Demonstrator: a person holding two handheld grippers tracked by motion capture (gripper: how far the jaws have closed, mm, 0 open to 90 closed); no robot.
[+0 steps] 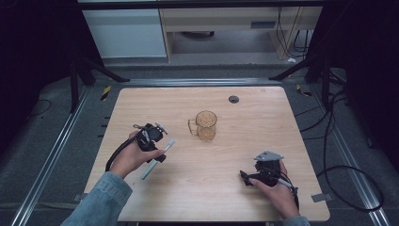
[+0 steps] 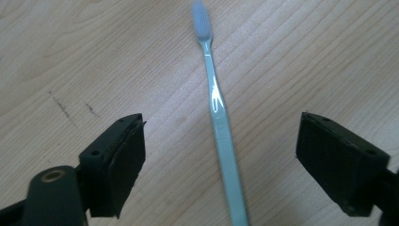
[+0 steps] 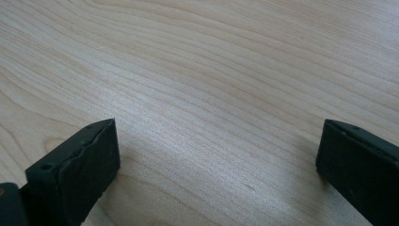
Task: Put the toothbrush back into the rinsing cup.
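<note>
- We are positioning the left gripper (image 2: 221, 155) over the pale green plastic toothbrush (image 2: 220, 122), which is lying flat on the light wooden desk (image 1: 244, 141), left of the amber glass mug (image 1: 205, 125).
- The left jaws are standing apart on either side of the handle, not touching it.
- We are advising a squeeze on the ribbed handle section, jaws centred and low to the desk, so the slim handle is not pivoting or slipping.
- The right gripper (image 1: 245, 178) is resting near the desk's front right, jaws released, nothing between them.
- We are counting one toothbrush, one mug, two grippers.
</note>
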